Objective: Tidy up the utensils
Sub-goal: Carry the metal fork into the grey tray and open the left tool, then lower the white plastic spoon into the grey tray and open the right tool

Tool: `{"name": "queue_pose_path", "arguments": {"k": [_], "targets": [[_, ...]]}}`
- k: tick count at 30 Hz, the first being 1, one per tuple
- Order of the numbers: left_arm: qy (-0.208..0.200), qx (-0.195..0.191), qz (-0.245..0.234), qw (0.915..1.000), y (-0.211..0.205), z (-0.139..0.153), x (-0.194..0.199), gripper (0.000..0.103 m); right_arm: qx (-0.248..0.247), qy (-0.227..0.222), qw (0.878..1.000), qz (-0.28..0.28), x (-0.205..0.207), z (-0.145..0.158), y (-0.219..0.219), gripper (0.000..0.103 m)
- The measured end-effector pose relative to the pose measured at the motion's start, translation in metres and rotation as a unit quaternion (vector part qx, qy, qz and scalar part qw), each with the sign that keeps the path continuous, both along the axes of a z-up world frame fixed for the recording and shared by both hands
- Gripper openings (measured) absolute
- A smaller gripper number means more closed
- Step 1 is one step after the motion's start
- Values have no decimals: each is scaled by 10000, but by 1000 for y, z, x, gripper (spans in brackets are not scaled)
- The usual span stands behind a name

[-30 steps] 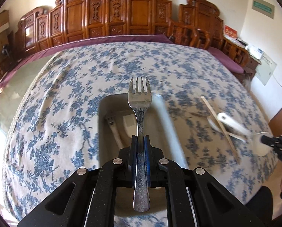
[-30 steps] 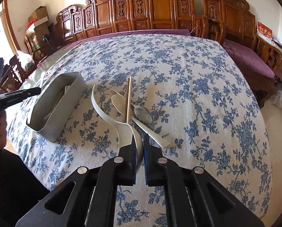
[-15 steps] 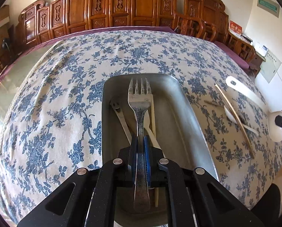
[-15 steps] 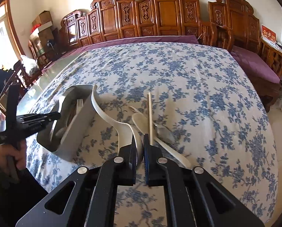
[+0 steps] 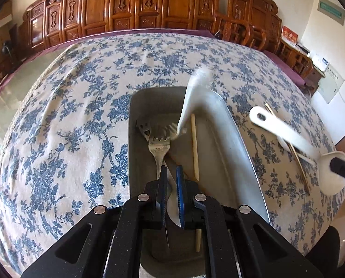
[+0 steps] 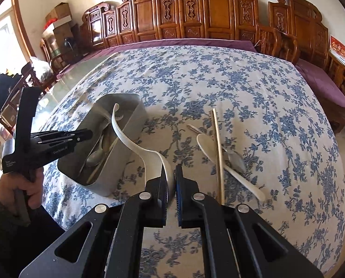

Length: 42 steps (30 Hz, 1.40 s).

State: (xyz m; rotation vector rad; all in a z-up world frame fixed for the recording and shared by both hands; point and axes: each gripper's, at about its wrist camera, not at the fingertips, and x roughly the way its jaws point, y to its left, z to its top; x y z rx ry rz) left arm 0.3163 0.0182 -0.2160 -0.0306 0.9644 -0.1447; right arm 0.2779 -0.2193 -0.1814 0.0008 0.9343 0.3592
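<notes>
utensils were being gathered into the metal tray (image 6: 135,118) on the flowered tablecloth (image 6: 241,88), and we were in the middle of two drops at once. our left gripper (image 5: 170,173) hung over the tray's near end, its pads closed on the handle of a steel fork (image 5: 159,146) whose tines pointed down into the tray among what already lay there: another fork, a metal handle and a wooden chopstick (image 5: 194,148) lying lengthwise. our right gripper (image 6: 170,180) was closed on the bowl end of a white ladle (image 6: 135,143), and the ladle's long curved handle reached over the tray, its tip above the far end in the right wrist view. still out on the cloth, well apart from the tray, lay a white spoon (image 6: 209,148), a metal spoon (image 6: 236,159) and a second chopstick (image 6: 217,153) crossed over them.

we judged the task a little past halfway. the next move called for the left pads to part so the fork could slide flat alongside the others, then for that hand to clear out of the way. the ladle needed lowering and turning to lie along the tray's length, since its curve could catch on the rim or ride up on the pile.
</notes>
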Motion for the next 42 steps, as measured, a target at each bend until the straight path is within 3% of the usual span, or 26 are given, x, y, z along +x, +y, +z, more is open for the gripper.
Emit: {"name": "queue_pose_path", "arguments": {"k": [11,19,24,28,42], "targets": [[-440,-84,81,9990,26,32,-11,7,2,95,9999,49,8,2,37,7],[-501,-178,210,9984,42,39,-13,7,85,-1,9999,-53,19,12,47,7],[-535,-214,216,9981,43,41,-13,7,-376,-214,9983,-388,42,20,51,7],[-538,-174,190,9982,42,41,-14,7,-572,-116,9970,-506,58,9,51,7],[-584,-229,241,9977,47,43,-16,7,-721,123,9971,212,21,-5,112,7]]}}
